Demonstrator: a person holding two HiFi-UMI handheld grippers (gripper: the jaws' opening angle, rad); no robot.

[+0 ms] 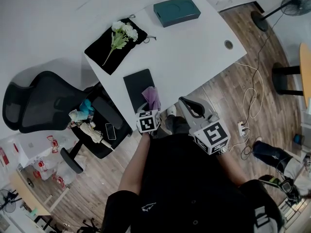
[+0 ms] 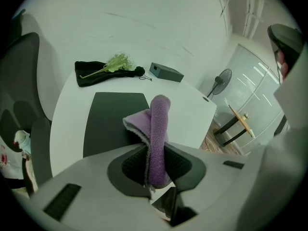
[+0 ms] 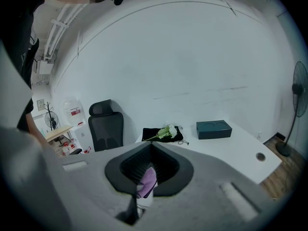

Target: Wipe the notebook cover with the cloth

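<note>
— Underfoot and around the room, what do you see?

— Wood floor (image 1: 228, 106) with a white cable (image 1: 252, 98) looping over it, a black office chair (image 1: 39, 106) at the left, and a white worktop (image 1: 194, 52) against a pale wall. Far back on the worktop lie a teal box (image 1: 176, 11) and a black pouch (image 1: 104, 52) with white flowers (image 1: 120, 32) on it.

— Anything hidden or hard to make out?

— The notebook's (image 1: 137, 84) near end is covered by the cloth (image 1: 151, 98) and the left tongs' (image 2: 156, 165) marker cube. A standing fan (image 1: 297, 3) is cut off at the top right corner.

— And how do the notebook and cloth look?

— The notebook is dark and plain, lying flat near the worktop's front edge. The cloth is purple, fleecy and folded. It is clamped upright in the left tongs over the notebook's near end. The right tongs (image 1: 188, 106) are off to one side, jaws a narrow slit apart, gripping nothing.
</note>
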